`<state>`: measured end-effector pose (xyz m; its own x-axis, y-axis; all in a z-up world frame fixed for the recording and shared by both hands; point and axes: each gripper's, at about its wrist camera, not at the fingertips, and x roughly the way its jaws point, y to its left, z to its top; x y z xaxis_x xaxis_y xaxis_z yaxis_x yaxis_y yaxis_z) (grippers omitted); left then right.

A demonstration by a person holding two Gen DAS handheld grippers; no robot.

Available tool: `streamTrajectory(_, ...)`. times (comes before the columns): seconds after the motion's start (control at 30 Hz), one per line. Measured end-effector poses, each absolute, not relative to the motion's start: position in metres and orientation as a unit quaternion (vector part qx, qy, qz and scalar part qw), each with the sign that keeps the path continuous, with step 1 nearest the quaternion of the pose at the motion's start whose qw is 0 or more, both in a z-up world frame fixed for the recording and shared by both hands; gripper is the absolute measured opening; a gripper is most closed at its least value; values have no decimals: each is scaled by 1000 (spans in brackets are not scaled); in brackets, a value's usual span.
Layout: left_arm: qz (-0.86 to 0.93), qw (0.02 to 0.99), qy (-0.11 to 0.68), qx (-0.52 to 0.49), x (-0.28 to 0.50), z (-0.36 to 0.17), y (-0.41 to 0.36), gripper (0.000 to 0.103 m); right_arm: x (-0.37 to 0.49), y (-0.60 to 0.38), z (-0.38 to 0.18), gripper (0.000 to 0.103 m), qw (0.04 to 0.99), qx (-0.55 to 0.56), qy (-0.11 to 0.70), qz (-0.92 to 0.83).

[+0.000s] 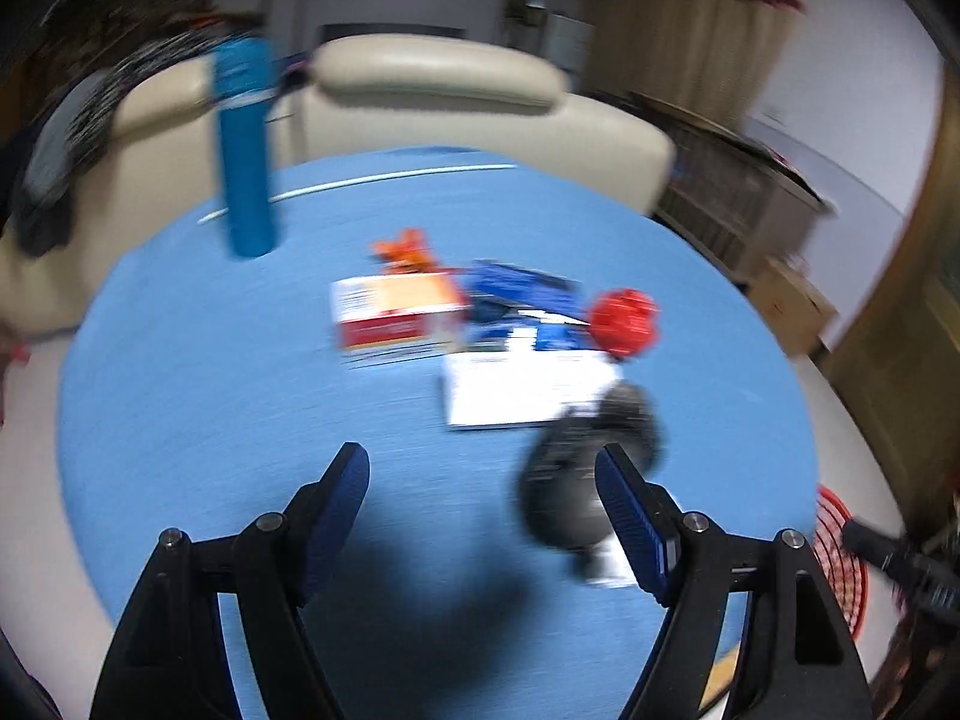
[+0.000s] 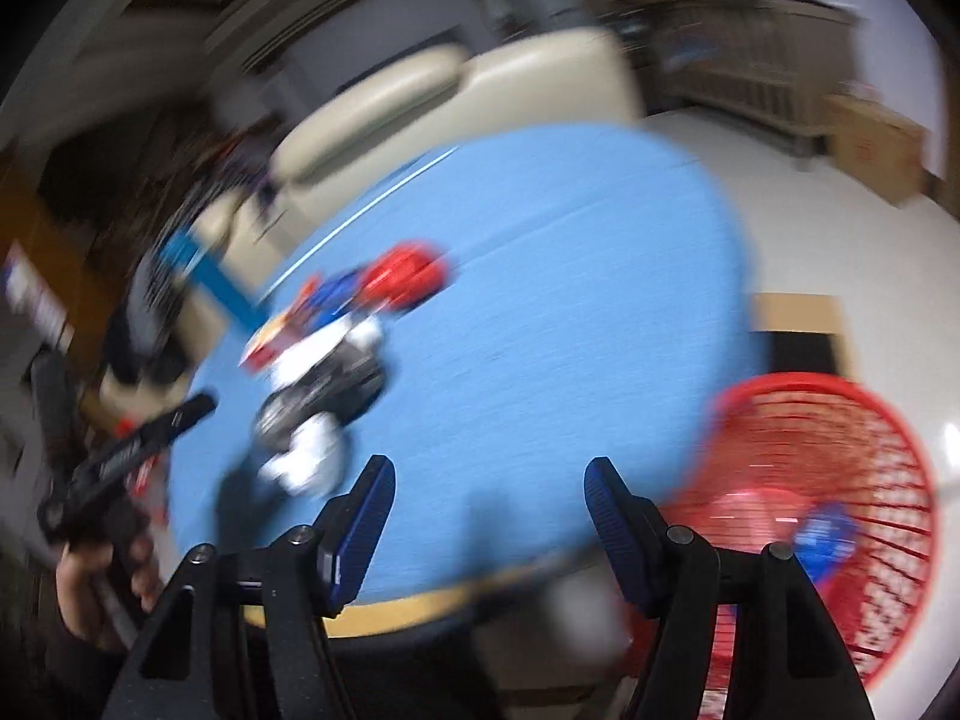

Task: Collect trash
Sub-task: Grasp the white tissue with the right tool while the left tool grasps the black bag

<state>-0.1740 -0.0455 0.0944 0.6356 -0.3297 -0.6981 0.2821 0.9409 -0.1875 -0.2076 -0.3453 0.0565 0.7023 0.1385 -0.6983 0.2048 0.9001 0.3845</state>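
Both views are motion-blurred. My left gripper (image 1: 483, 468) is open over the near part of the round blue table (image 1: 210, 390), with nothing between its fingers. A dark crumpled bag (image 1: 570, 480) lies just beyond its right finger. Farther off lie a white sheet (image 1: 516, 390), a red-and-white box (image 1: 390, 318), an orange wrapper (image 1: 408, 249), a blue packet (image 1: 522, 291) and a red crumpled wrapper (image 1: 624, 315). My right gripper (image 2: 491, 474) is open and empty over the table's near edge (image 2: 540, 540). The red basket (image 2: 840, 438) stands on the floor to its right, with a blue packet (image 2: 828, 534) inside.
A tall blue bottle (image 1: 246, 150) stands at the table's far left. Cream chairs (image 1: 438, 72) sit behind the table. A hand (image 2: 96, 582) holding the left gripper's handle shows at the right wrist view's left edge. The basket's rim (image 1: 840, 552) shows at the left view's right edge.
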Motion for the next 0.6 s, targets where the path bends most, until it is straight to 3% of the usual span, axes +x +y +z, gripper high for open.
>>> streamTrajectory(0.17, -141, 904, 399, -65, -164, 81, -8, 78, -156, -275, 38, 69, 892, 169, 417, 44)
streamTrajectory(0.43, -144, 899, 404, -92, -161, 72, 14, 78, -114, -245, 17, 68, 883, 160, 439, 59)
streamTrajectory(0.47, -149, 897, 405, -95, -160, 72, 13, 78, -111, -246, 14, 65, 880, 161, 442, 60)
streamTrajectory(0.53, -156, 896, 406, -92, -160, 73, 9, 78, -101, -244, 9, 37, 873, 170, 451, 71)
streamTrajectory(0.57, -162, 895, 405, -89, -160, 74, 6, 78, -98, -242, 7, 37, 873, 171, 451, 74)
streamTrajectory(0.6, -168, 895, 405, -87, -159, 75, 3, 78, -94, -239, 6, 31, 872, 170, 451, 80)
